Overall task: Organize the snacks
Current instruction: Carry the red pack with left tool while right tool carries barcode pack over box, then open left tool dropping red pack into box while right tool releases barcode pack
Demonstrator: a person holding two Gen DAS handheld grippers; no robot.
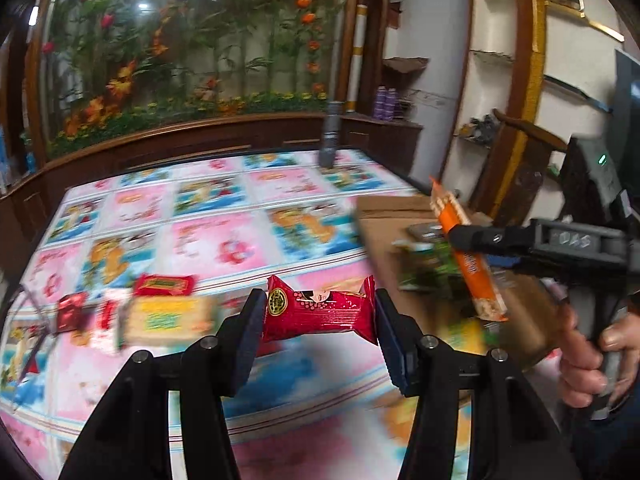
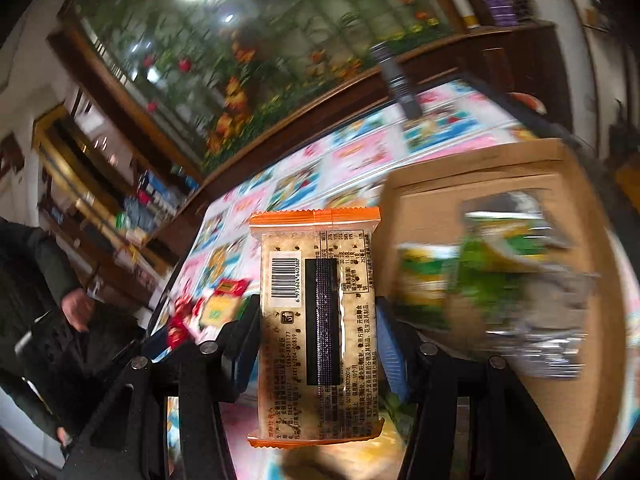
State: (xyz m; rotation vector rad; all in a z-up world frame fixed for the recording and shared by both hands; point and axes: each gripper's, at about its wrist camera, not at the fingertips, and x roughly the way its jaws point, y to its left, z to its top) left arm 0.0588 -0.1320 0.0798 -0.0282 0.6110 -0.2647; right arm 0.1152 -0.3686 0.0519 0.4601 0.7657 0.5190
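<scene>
Snacks are in both grippers. The left gripper has its jaws part-closed on a red snack packet, which lies crosswise between the pads with its crimped ends pressed against them, raised above the patterned tablecloth. The right gripper is likewise part-closed, clamping an orange-edged cracker packet by its long sides; the packet stands lengthwise between the fingers, its printed back with the barcode facing the camera, one orange crimped end far and one near. In the left wrist view the same packet shows at the right, tilted, pinched by the right gripper, which a hand grips by its handle.

Just under and beyond the cracker packet sits an open cardboard box at the right of the table. Green and yellow packets lie inside it, blurred. In the right wrist view the box is just to the right of the held packet.

On the cloth to the left of the red packet, near the table's near-left part, several loose snacks remain: a yellow-green packet, a red and green packet just beyond it, and small red sweets further left. They appear again, small and blurred, left of the right gripper.

At the far side of the table a dark upright object stands; its kind cannot be told. Behind the table runs a wooden-framed flower mural. A person in dark clothing is at the left edge of the right wrist view.
</scene>
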